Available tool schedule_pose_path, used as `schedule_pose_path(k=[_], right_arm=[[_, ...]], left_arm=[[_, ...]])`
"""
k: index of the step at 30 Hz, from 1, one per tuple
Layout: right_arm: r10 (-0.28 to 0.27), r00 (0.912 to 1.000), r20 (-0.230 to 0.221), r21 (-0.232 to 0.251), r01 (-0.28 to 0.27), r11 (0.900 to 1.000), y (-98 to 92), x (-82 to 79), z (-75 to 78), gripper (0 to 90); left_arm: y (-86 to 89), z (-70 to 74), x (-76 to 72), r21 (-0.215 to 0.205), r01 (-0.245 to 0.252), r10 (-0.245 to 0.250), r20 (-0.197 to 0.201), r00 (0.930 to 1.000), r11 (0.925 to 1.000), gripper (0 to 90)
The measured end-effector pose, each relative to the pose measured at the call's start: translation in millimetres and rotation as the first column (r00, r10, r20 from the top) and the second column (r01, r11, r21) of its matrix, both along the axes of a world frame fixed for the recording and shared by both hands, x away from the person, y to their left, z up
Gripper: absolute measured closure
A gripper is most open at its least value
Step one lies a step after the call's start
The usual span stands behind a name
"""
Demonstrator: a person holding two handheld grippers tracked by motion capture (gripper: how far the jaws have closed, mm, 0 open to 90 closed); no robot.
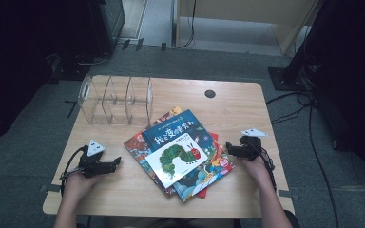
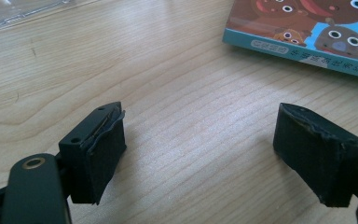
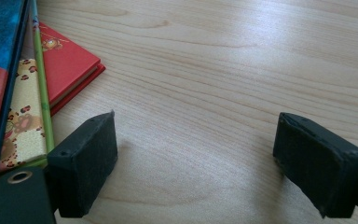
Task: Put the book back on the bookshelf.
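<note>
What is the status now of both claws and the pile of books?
Left claw open, empty, left of the book pile. Right claw open, empty, at the pile's right edge. Pile untouched on the table. Clear rack behind; nothing in the way.

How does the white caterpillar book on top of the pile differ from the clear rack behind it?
The caterpillar book lies flat on the pile of books, askew; the clear divider rack stands upright on the table. The book is opaque white with a green caterpillar; the rack is see-through, and its slots hold nothing. The book sits mid-table, the rack at the far left edge. Neither is touched by a gripper.
</note>
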State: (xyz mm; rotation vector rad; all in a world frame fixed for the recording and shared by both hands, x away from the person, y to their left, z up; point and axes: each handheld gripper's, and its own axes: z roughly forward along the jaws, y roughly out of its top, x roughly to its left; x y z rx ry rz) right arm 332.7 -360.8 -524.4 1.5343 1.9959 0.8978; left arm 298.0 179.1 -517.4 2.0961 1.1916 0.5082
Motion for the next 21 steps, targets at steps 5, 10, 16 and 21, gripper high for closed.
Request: schedule_pose_path(k=[5, 10, 16, 21], right_arm=[[0.0, 1.0, 0.0, 0.0, 0.0, 1.0, 0.0, 0.0, 0.0, 13.5], [0.002, 1.0, 0.001, 0.0, -0.002, 1.0, 0.1, -0.1, 0.0, 13.7], [-0.001, 1.0, 0.0, 0.002, 0.001, 1.0, 0.1, -0.4, 0.0, 13.6], [-0.031, 0.9995, -0.001, 0.004, 0.031, 1.0, 1.7, -2.6, -0.1, 13.2]], left_arm=[[0.0, 0.0, 0.0, 0.0, 0.0, 0.0, 0.0, 1.0, 1.0, 17.1], [0.1, 0.1, 0.0, 0.0, 0.0, 0.0, 0.0, 1.0, 1.0, 17.1], [0.0, 0.0, 0.0, -0.001, 0.0, 0.0, 0.0, 1.0, 1.0, 17.1], [0.0, 0.0, 0.0, 0.0, 0.0, 0.0, 0.0, 1.0, 1.0, 17.1]])
